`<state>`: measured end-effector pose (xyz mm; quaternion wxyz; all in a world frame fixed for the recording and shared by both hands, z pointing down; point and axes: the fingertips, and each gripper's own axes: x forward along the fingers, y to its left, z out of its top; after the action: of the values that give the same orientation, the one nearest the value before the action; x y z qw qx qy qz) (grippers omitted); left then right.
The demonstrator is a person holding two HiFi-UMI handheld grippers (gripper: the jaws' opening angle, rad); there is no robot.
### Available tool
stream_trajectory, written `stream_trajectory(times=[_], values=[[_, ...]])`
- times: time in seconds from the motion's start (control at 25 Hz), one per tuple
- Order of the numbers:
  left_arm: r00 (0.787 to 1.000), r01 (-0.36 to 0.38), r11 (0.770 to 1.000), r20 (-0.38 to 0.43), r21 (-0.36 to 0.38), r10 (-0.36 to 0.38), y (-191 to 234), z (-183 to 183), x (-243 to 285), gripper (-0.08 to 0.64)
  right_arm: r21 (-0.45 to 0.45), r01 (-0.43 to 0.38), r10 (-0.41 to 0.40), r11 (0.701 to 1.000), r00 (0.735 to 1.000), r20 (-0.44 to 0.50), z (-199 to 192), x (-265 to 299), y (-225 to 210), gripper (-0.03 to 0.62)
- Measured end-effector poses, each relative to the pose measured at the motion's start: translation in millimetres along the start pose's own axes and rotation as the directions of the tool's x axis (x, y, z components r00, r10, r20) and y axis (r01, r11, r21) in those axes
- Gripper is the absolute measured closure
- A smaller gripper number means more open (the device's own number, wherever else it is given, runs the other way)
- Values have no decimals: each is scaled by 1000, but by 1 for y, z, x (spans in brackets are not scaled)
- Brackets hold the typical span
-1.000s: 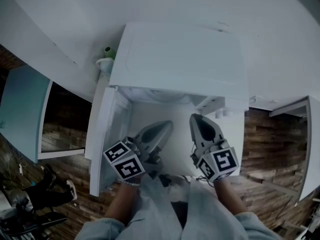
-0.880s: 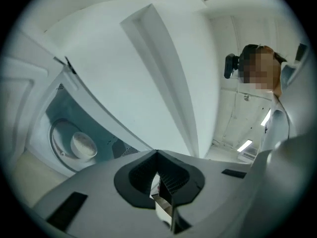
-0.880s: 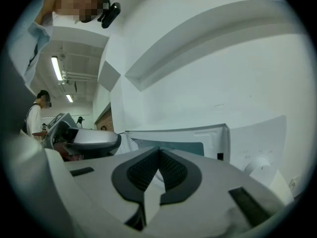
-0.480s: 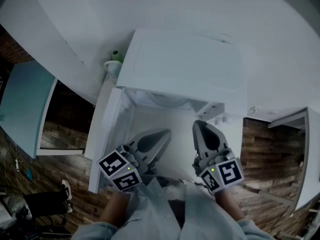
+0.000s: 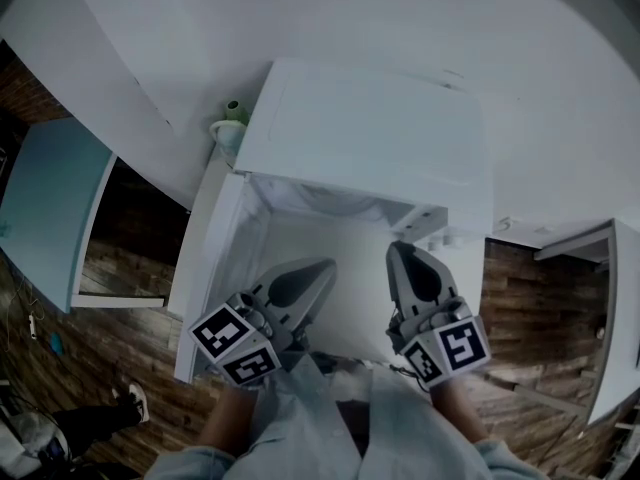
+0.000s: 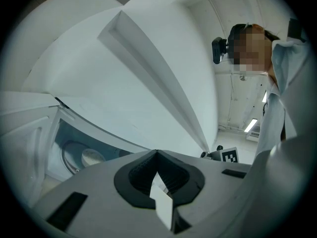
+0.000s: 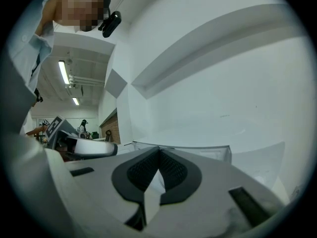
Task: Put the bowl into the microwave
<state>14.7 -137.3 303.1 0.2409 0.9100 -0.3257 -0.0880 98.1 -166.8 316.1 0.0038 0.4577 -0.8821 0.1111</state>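
The white microwave (image 5: pixel 370 138) stands on a white counter with its door (image 5: pixel 205 278) swung open to the left. Through the opening, the left gripper view shows a round turntable with a pale round thing (image 6: pixel 91 156) on it; I cannot tell whether it is the bowl. In the head view only a pale curved edge (image 5: pixel 325 200) shows under the microwave's top. My left gripper (image 5: pixel 325 266) and right gripper (image 5: pixel 397 250) hang side by side before the opening, both shut and empty. The left jaws (image 6: pixel 157 152) and right jaws (image 7: pixel 159 150) meet with nothing between them.
A small green thing (image 5: pixel 233 111) sits on a white cup behind the microwave's left corner. A teal cabinet door (image 5: pixel 45 218) stands open at the left and a white one (image 5: pixel 610 318) at the right. Wooden floor lies below.
Both grippers have lifted slightly in front of the microwave. The left one has rolled a little. Both stay shut.
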Motion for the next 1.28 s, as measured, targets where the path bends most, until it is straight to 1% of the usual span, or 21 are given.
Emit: stream_trajectory(times=[0.24,0.56,1.28], values=[[1000,-2,1000,8,-18,2,0,-1,1,561,-7,-5,5,1000,1000,-17,-4,-3,1,591],[1000,0,1000,3,-17,0,-3,-4,2,561,-10,1,-2,1000,1000,-28,-10,-9,-2,591],[1000,-6,1000,-2,-16,6,-8,-9,2,561,-4,-10,10,1000,1000,-29,-11,-15,2,591]])
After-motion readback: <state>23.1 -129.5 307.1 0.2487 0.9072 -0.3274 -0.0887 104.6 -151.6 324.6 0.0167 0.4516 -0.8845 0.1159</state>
